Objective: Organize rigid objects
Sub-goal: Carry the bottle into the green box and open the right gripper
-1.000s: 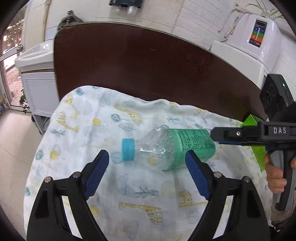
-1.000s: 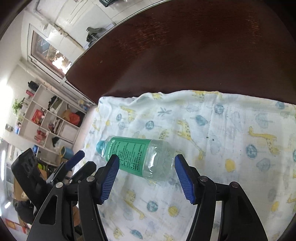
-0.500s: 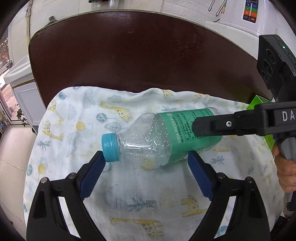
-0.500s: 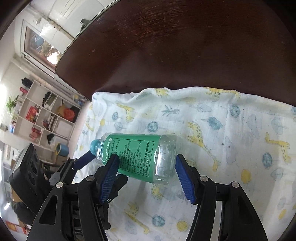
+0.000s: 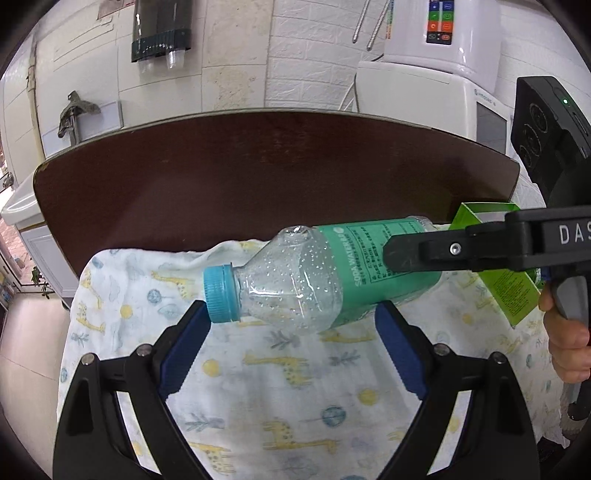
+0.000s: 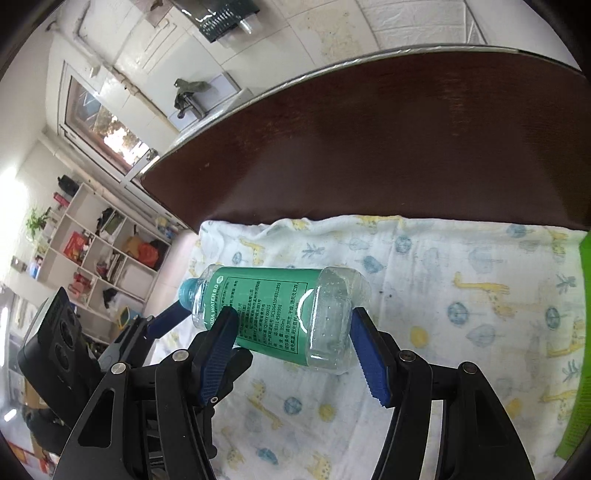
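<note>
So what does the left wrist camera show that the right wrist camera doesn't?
Only the left wrist view shows the white appliance with coloured buttons, the person's hand on the right tongs' trigger, and the bottle's blue cap face-on. Only the right wrist view shows the shelving unit and the window. Both share the green-labelled bottle held by the right tongs, the giraffe-print cloth, the green box and the dark table.
</note>
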`<state>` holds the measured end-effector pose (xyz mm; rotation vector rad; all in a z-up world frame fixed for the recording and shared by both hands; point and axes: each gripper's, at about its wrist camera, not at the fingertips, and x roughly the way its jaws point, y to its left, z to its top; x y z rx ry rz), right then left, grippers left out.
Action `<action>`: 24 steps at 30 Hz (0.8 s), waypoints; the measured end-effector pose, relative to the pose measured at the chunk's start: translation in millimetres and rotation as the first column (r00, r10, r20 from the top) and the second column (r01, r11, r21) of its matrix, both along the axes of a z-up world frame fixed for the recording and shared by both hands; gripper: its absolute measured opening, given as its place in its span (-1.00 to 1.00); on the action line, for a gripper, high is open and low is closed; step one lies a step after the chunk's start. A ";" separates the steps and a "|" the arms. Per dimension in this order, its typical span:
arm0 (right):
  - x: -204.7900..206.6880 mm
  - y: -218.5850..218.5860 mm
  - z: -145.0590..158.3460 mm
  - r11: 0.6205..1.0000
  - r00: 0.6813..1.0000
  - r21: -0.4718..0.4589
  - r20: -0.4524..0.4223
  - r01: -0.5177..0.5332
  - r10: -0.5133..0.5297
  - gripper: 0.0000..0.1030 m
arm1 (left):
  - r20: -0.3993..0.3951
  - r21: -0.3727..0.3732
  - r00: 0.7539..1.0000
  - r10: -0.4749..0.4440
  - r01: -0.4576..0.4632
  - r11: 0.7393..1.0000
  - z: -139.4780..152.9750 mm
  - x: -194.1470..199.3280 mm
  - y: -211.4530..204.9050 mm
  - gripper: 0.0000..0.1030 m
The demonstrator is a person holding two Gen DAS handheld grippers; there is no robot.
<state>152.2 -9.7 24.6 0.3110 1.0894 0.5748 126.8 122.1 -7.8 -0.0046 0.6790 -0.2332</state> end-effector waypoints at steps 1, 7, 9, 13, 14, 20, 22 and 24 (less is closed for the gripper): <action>-2.8 -9.0 4.2 1.000 1.000 0.003 0.011 0.012 -0.012 0.25 | 0.010 0.000 1.000 -0.013 0.013 1.000 4.8 -0.4 -9.0 0.73; -22.3 -74.5 31.7 0.993 0.990 0.025 0.081 0.118 -0.119 0.25 | 0.064 0.016 0.991 -0.118 0.117 0.993 31.8 2.9 -77.8 0.73; -28.2 -101.0 38.6 0.986 0.981 0.033 0.099 0.162 -0.164 0.25 | 0.077 0.023 0.984 -0.160 0.159 0.987 39.4 5.5 -105.3 0.73; -42.4 -158.3 51.4 0.964 0.955 0.051 0.128 0.262 -0.266 0.25 | 0.090 0.027 0.966 -0.241 0.239 0.971 50.7 13.0 -156.9 0.73; -45.1 -172.2 54.2 0.957 0.947 0.051 0.137 0.285 -0.289 0.25 | 0.093 0.031 0.962 -0.258 0.256 0.966 53.2 15.5 -171.0 0.73; -52.5 -245.6 62.7 0.915 0.900 0.047 0.168 0.401 -0.403 0.26 | 0.071 0.032 0.934 -0.350 0.348 0.937 56.1 35.4 -247.9 0.73; -52.9 -269.4 59.7 0.896 0.882 0.047 0.163 0.441 -0.443 0.27 | 0.056 0.046 0.927 -0.370 0.367 0.929 52.0 41.8 -267.8 0.73; -50.5 -288.8 55.6 0.883 0.870 0.043 0.154 0.468 -0.468 0.27 | 0.035 0.059 0.921 -0.389 0.387 0.920 46.5 48.0 -287.0 0.73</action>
